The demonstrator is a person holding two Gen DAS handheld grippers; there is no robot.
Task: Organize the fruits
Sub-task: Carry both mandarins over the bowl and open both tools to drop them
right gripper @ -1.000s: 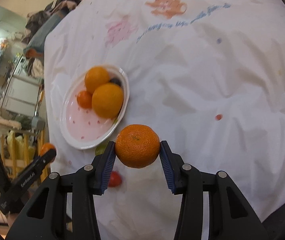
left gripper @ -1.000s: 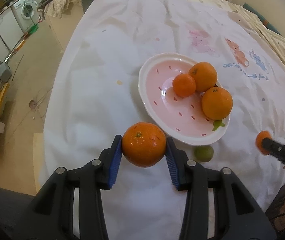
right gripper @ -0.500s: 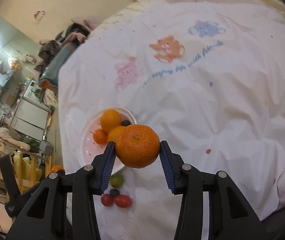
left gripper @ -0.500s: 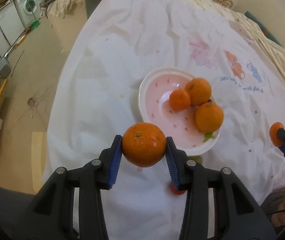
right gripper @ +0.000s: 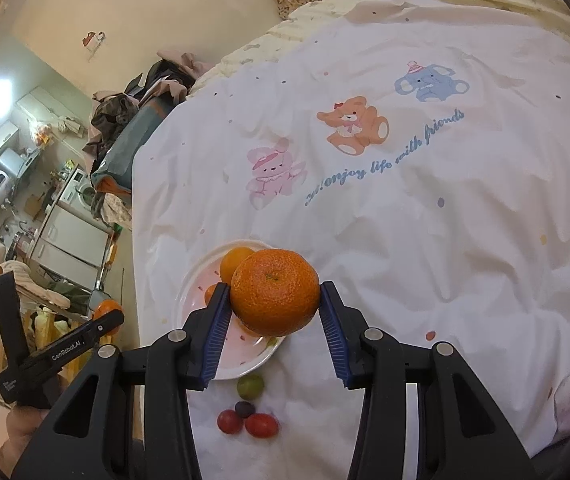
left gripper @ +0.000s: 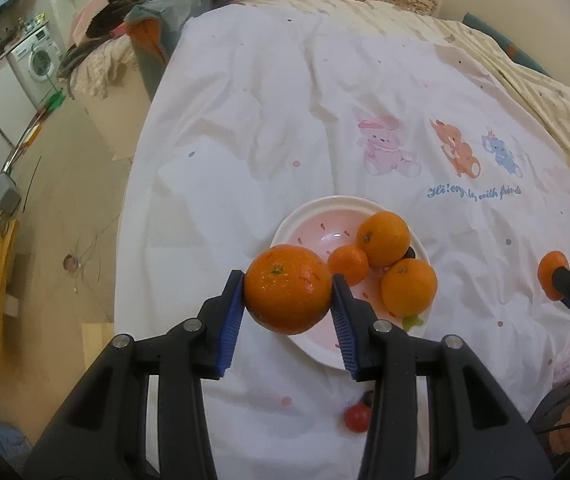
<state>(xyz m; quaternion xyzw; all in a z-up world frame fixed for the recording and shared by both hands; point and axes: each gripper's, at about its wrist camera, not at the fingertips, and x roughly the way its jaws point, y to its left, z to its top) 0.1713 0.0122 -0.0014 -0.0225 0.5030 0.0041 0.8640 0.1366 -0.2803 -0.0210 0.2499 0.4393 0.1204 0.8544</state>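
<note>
In the left wrist view, my left gripper (left gripper: 288, 280) is shut on a large orange (left gripper: 287, 296), held in the air over the near rim of a pink and white plate (left gripper: 313, 210). Three oranges (left gripper: 383, 238) lie in that plate. My right gripper (right gripper: 273, 288) is shut on a second orange (right gripper: 275, 300), also above the plate (right gripper: 191, 286). Each gripper appears at the edge of the other's view, with its orange: the right one (left gripper: 551, 276) and the left one (right gripper: 105, 309).
A green fruit (right gripper: 250, 386), two red cherry tomatoes (right gripper: 261, 425) and a dark grape (right gripper: 244, 409) lie on the white cartoon-print sheet (right gripper: 405, 220) just before the plate. The bed's left edge drops to the floor (left gripper: 65, 216). Clothes (right gripper: 125, 112) are piled beyond it.
Both grippers have risen with their oranges still clamped. The plate and loose fruits now look smaller and lower in both views, and more of the bed shows.
</note>
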